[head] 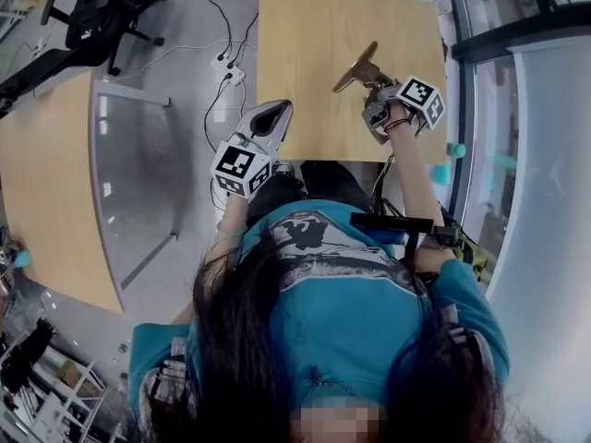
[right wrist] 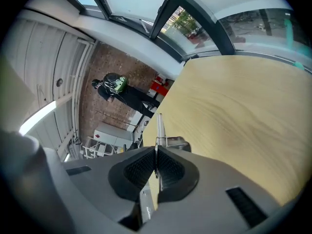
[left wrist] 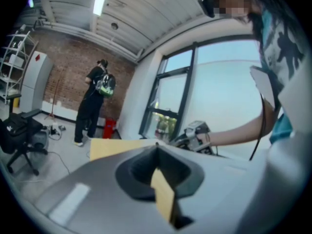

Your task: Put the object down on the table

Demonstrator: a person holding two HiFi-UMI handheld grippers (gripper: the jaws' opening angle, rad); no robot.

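Note:
My right gripper [head: 369, 79] hovers over the near right part of the light wooden table [head: 314, 26], shut on a slim metal tool [head: 355, 66] that sticks out forward and to the left. In the right gripper view the tool's narrow blade [right wrist: 159, 125] rises from between the closed jaws of the right gripper [right wrist: 156, 147], above the table [right wrist: 234, 106]. My left gripper [head: 280, 109] is at the table's near left edge with its jaws together and nothing in them. The left gripper [left wrist: 156, 145] looks across the table [left wrist: 105, 147] toward the right gripper [left wrist: 195, 133].
A second wooden table [head: 46, 183] stands to the left across grey floor. An office chair [head: 102, 7] and cables with a power strip [head: 226, 63] lie beyond it. A glass wall [head: 545, 155] runs along the right. A person in black [left wrist: 95, 104] stands by the brick wall.

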